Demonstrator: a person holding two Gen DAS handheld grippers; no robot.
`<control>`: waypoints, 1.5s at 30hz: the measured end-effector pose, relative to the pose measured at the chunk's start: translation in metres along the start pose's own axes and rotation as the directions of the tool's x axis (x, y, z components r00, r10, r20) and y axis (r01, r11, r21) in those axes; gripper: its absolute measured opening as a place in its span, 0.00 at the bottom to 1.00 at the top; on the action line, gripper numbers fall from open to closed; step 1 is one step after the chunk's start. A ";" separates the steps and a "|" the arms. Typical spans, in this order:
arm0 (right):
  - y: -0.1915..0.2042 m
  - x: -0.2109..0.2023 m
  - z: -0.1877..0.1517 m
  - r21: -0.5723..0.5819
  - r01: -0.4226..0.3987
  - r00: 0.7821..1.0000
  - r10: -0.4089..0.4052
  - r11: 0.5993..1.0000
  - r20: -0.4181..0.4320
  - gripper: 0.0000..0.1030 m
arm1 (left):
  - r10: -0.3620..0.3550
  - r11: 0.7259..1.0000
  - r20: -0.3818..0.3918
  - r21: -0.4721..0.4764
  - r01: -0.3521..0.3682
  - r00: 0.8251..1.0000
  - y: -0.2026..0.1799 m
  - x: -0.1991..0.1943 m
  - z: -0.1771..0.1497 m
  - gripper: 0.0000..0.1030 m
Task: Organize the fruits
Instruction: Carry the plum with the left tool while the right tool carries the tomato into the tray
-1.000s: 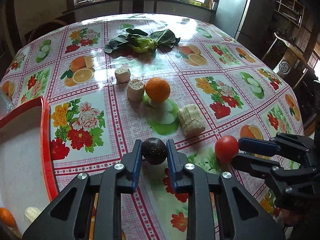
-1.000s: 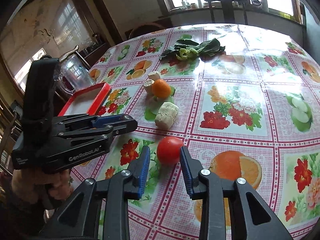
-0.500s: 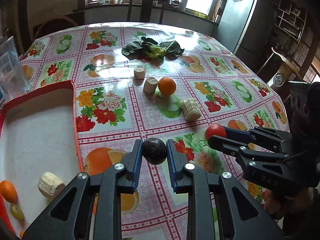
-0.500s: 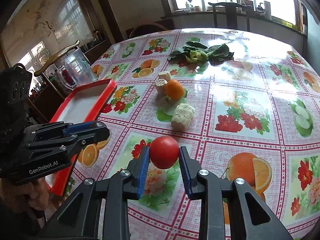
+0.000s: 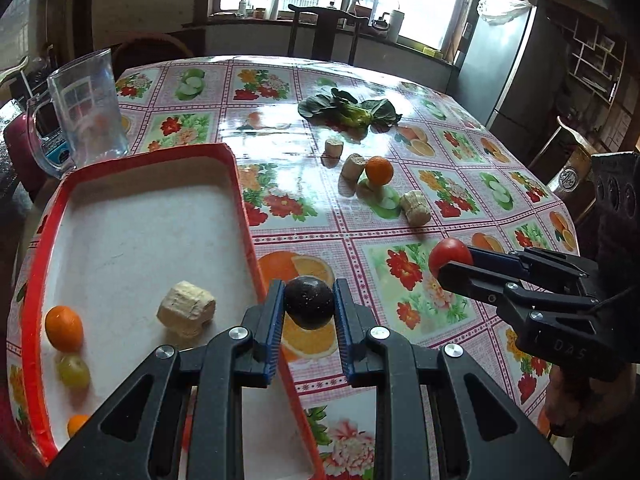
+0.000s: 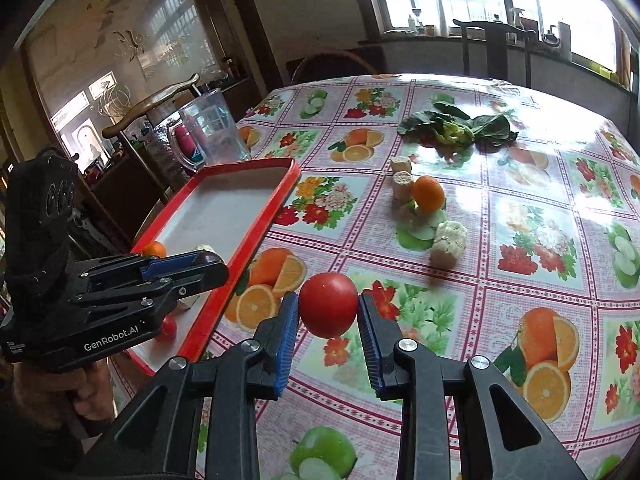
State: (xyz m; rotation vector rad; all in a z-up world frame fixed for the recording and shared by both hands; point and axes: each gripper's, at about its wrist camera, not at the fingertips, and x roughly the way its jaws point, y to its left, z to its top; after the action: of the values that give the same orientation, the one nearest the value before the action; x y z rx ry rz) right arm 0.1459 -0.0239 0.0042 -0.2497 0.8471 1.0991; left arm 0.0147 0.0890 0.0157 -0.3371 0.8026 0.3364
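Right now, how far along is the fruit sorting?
Partly done. The red tray already holds an orange, a green grape and a pale chunk. In hand: the left tool grips a dark fruit, the right tool a tomato. Left: another orange on the table.

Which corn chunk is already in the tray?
The lone corn chunk lying in the red tray, beside the orange; the other three sit on the tablecloth.
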 end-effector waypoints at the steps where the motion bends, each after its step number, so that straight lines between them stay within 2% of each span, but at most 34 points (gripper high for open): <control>1: 0.004 0.001 0.000 -0.003 -0.007 1.000 0.007 1.000 -0.002 0.29 | 0.004 1.000 0.003 -0.005 -0.004 1.000 0.003 -0.002 -0.002 0.21; 16: 0.059 0.018 0.006 -0.085 -0.054 0.998 0.051 0.995 -0.028 0.29 | 0.048 0.996 0.030 -0.078 -0.045 0.998 0.052 -0.027 -0.018 0.21; 33: 0.091 0.051 0.025 -0.114 -0.101 0.994 0.096 0.988 -0.054 0.29 | 0.093 0.987 0.016 -0.135 -0.091 0.996 0.095 -0.027 -0.022 0.21; 45: 0.106 0.096 0.054 -0.127 -0.113 0.991 0.102 0.986 -0.090 0.29 | 0.137 0.973 -0.008 -0.185 -0.137 0.990 0.142 -0.015 -0.002 0.21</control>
State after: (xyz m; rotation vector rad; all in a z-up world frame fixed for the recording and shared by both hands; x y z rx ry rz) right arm 0.0983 0.1214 -0.0039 -0.3651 0.8711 1.2545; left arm -0.0556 0.2131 0.0023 -0.4556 0.7939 0.5430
